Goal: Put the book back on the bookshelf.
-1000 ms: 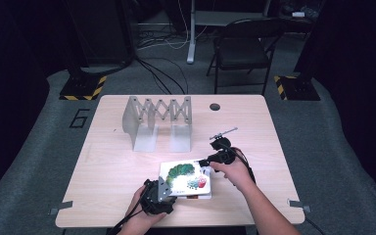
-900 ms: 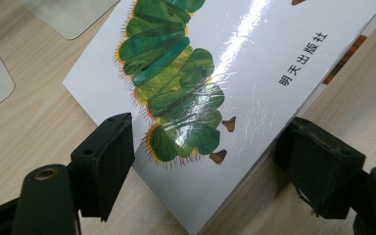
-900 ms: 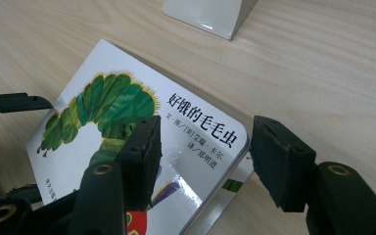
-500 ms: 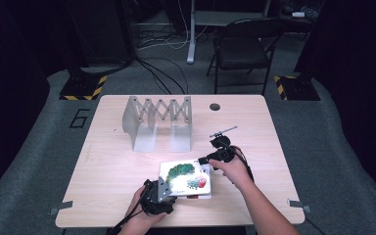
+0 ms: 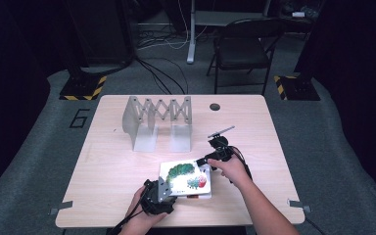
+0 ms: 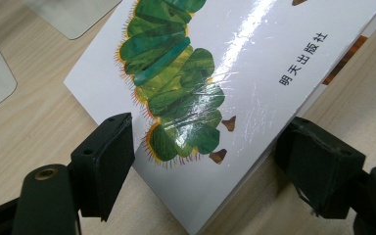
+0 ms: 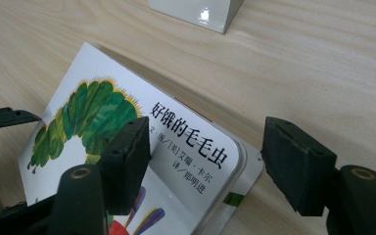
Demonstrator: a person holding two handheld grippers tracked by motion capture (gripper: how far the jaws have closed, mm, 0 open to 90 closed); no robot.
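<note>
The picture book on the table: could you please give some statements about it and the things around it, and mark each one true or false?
1. The picture book shows a green caterpillar on its white cover. True.
2. The book stands upright inside the grey expanding rack. False: it is on the table, nearer the person than the rack.
3. The right tool has its jaws on either side of a corner of the book, apart from it. True; they have just been opening.
4. The left tool is far from the book, at the rack. False: its jaws straddle the book's corner.
5. A folding chair stands on the floor beyond the table. True.
</note>
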